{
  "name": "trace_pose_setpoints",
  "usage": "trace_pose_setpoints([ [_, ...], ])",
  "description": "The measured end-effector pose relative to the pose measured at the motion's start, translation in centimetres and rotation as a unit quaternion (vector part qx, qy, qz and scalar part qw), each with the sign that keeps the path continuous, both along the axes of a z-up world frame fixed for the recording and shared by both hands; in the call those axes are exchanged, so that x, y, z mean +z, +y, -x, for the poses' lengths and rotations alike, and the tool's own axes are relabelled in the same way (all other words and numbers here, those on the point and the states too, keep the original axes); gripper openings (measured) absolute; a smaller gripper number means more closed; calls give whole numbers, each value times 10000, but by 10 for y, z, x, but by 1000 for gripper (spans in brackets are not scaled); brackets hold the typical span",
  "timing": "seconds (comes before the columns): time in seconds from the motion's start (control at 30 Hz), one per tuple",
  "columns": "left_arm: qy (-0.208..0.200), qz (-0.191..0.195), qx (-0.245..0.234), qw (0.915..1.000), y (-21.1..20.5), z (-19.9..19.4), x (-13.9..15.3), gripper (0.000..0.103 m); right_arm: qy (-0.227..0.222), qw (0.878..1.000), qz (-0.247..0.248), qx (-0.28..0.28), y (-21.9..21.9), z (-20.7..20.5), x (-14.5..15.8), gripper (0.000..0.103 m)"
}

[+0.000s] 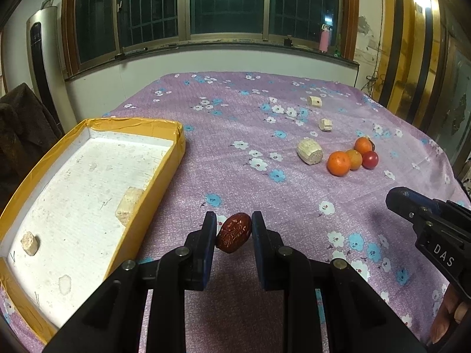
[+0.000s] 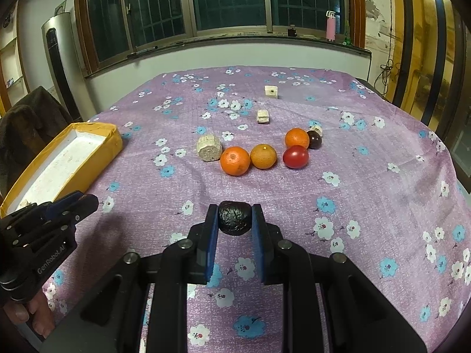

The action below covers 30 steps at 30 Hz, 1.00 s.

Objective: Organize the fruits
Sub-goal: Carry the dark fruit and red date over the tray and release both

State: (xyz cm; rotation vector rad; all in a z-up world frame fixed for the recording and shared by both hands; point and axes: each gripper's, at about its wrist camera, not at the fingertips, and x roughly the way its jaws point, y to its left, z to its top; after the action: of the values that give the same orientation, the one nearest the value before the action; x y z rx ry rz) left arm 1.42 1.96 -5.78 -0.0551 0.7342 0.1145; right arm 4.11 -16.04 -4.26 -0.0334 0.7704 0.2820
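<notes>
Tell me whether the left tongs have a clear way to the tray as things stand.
Probably yes. The tray lies open right beside the left tongs, with only bare cloth between. They are shut on a red date, which should clear the low wall.

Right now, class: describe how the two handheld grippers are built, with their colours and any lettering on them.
Both are black, jointed plastic frames with silver pivot pins and flat blue pads lining the two fingers. The left gripper carries white "GenRobot.AI" lettering on its side; the right gripper shows white letters "DAS". No cables or sleeves are visible.
</notes>
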Motion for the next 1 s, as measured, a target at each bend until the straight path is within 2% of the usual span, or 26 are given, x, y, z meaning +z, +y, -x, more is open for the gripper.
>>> trace_pose_setpoints([
  [0.23, -93, 41, 255, 9996, 19, 12, 13, 23, -82, 9999, 3, 94, 6, 3, 6, 23],
  [0.57, -171, 97, 928, 9955, 74, 27, 27, 23, -212, 9978, -12, 635, 51, 9, 21, 24],
  [0.83, -107, 180, 1930, 9810, 153, 47, 27, 23, -299, 9899, -137, 1377, 118, 9, 33, 24],
  [1.0, 116, 144, 2126, 9770, 171, 47, 16, 24, -236, 9805, -271, 1933, 172, 2, 34, 24],
])
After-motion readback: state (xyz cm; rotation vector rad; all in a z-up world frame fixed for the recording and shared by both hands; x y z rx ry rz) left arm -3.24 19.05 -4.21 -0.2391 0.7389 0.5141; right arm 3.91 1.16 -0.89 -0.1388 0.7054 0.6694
